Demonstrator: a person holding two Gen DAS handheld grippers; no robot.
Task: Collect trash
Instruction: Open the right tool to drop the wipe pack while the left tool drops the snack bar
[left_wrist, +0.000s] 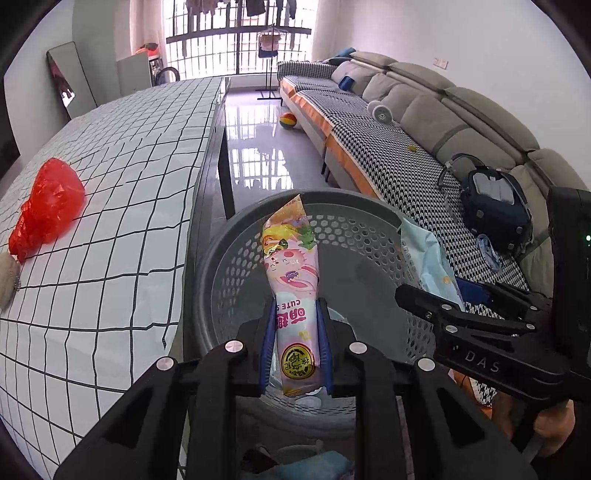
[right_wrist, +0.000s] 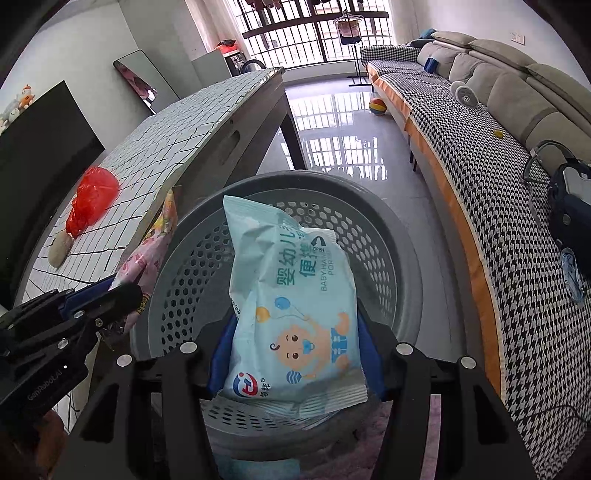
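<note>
Right now your left gripper has its jaws pinching the lower part of a long pink snack wrapper with cartoon print, and your right gripper has its jaws clamped on the sides of a pale blue baby-wipes pack. Both pieces hang over the mouth of the round grey perforated plastic basket, which stands on the floor just beside the table with the white grid-pattern cloth.

Watch the pink wrapper: in the right wrist view it sits close to the basket's rim on the table side, so if you let go there it could catch the rim, or fall between basket and table.

The wipes pack is wide and soft; released while tilted, it might land across the rim rather than drop in.

Your two grippers are near each other, so opening both at once risks a knock.

A crumpled red plastic bag and a beige lump touching its end lie on the cloth, not yet collected.
</note>
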